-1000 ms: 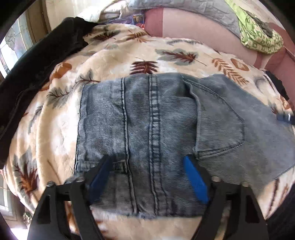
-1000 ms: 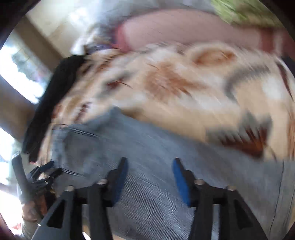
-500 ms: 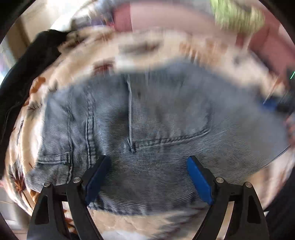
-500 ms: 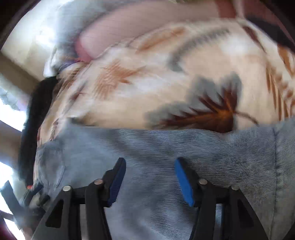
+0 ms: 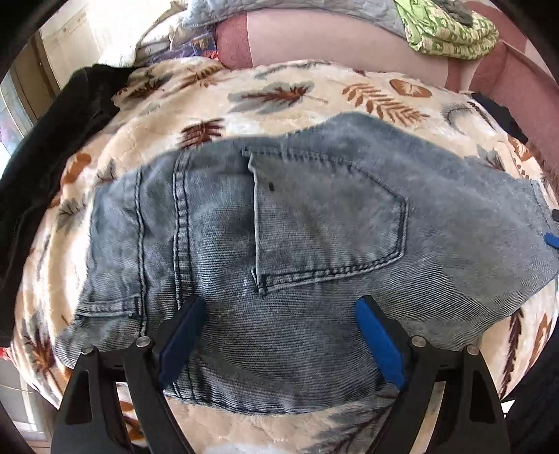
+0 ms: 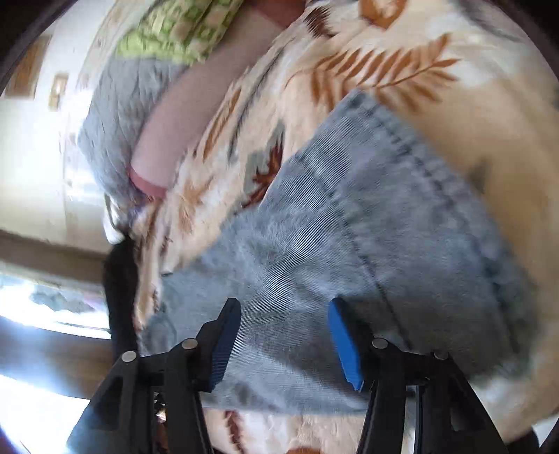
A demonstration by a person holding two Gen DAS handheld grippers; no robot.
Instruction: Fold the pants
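Light blue denim pants [image 5: 297, 244] lie folded flat on a cream leaf-print blanket [image 5: 279, 94], back pocket up. My left gripper [image 5: 279, 331] is open, its blue pads over the near edge of the pants, holding nothing. The pants also show in the right wrist view [image 6: 349, 244], blurred and tilted. My right gripper [image 6: 283, 335] is open just above the denim, holding nothing. A blue tip of the right gripper shows at the right edge of the left wrist view [image 5: 552, 241].
A black garment [image 5: 52, 146] lies along the blanket's left side. A pink sofa back [image 5: 332, 38] carries a green patterned cloth [image 5: 450, 31] and a grey quilt [image 5: 279, 8]. A bright window [image 6: 38, 307] is at the left.
Both grippers have swung over the pants. The left view now centres on the back pocket. The right view has rolled strongly and moved toward the pants' end.
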